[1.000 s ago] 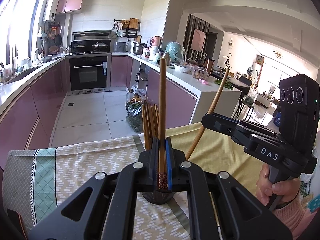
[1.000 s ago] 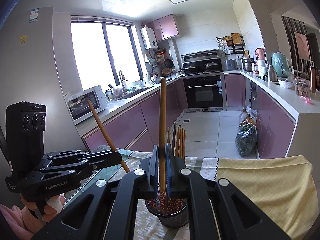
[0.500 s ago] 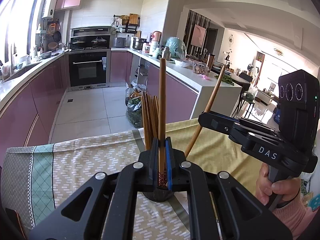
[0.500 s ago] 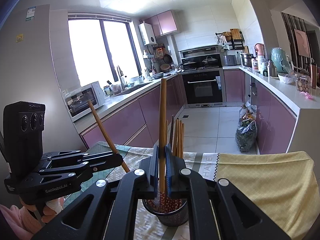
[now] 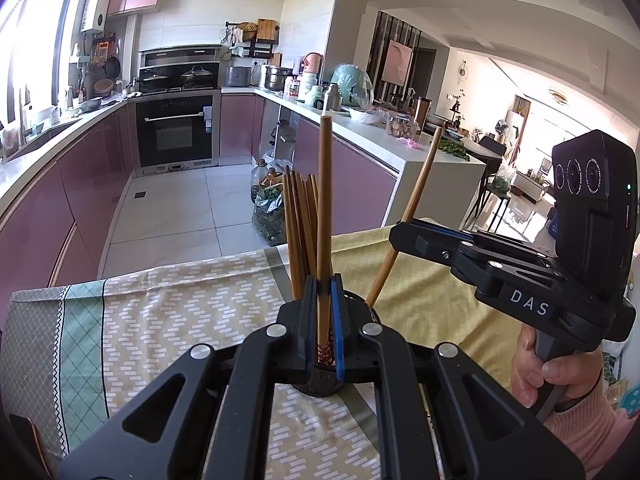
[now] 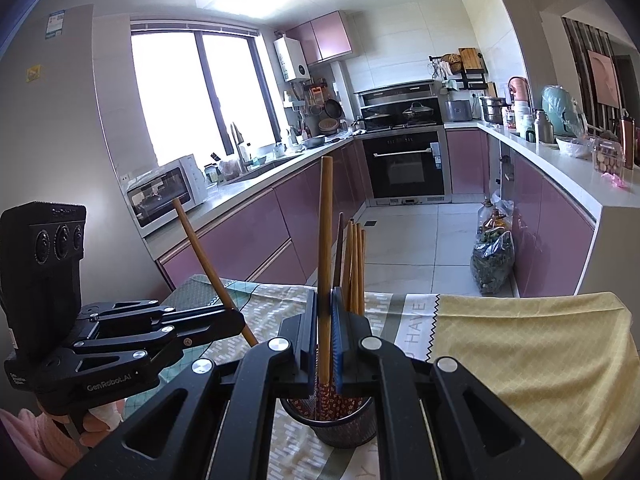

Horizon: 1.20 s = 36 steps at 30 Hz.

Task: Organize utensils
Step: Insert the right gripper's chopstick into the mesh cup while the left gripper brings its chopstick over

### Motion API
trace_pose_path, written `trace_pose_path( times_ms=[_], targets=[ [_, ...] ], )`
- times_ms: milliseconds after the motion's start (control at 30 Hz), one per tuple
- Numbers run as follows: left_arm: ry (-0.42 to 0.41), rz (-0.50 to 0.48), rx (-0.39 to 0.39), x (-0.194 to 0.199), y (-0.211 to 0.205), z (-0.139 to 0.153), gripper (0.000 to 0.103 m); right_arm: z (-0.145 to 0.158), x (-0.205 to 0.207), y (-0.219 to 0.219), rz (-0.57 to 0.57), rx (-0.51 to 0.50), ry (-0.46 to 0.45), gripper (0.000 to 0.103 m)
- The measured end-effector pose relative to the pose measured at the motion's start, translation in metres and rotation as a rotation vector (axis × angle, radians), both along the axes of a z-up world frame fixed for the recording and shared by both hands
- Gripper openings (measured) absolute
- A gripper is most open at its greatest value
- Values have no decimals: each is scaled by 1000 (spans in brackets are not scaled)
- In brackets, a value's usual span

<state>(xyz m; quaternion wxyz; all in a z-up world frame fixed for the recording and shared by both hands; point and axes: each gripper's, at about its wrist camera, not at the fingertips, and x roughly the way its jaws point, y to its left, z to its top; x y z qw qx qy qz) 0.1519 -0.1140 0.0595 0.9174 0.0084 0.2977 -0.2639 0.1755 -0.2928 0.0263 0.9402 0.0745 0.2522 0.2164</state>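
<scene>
Across the lower half of both views, a table draped in a patterned tablecloth, green diamond border at the left, cream dashes through the middle, yellow cloth toward the right

Behind it, filling the upper half of each frame, a kitchen of mauve cabinets with a black built-in oven at centre and a white microwave at the left of the right wrist view

At bottom centre of the left wrist view, the left gripper, blue-padded jaws clamped on one brown chopstick standing upright, its patterned lower end just above the holder

At the right of that same frame, the right gripper, held by a hand in a pink sleeve, pinching a second chopstick tilted toward the upper right, lower tip reaching down toward the holder's rim

In the right wrist view at bottom centre, the same right gripper closed on that stick, seen upright there, its red patterned end inside the holder

Under both grippers, a dark mesh chopstick holder resting on the tablecloth

Inside it, a bundle of brown chopsticks leaning together just behind the gripped pair
</scene>
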Motion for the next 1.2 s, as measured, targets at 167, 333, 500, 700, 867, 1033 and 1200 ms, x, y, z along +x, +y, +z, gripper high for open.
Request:
trace_pose_path(
  times_ms=[167,333,500,700,867,1033,1200],
  targets=[
    [10,-2,8,3,0,-3,7,-3,3,0,0,-3,11,6],
    [17,-4,16,5,0,-8,7,-7,5,-1,1,-5,21,6],
    [25,-7,26,6,-3,-13,7,-10,6,-1,3,-7,30,6],
    [38,-12,37,8,-6,-17,7,-15,7,0,4,-9,43,6],
    [44,-16,45,9,-6,-20,7,-19,6,0,5,-17,50,6],
    [54,-19,52,12,-9,-25,7,-21,10,2,3,-22,62,6],
    [60,-17,52,15,-8,-30,7,-24,12,3,0,-23,70,6]
  ],
)
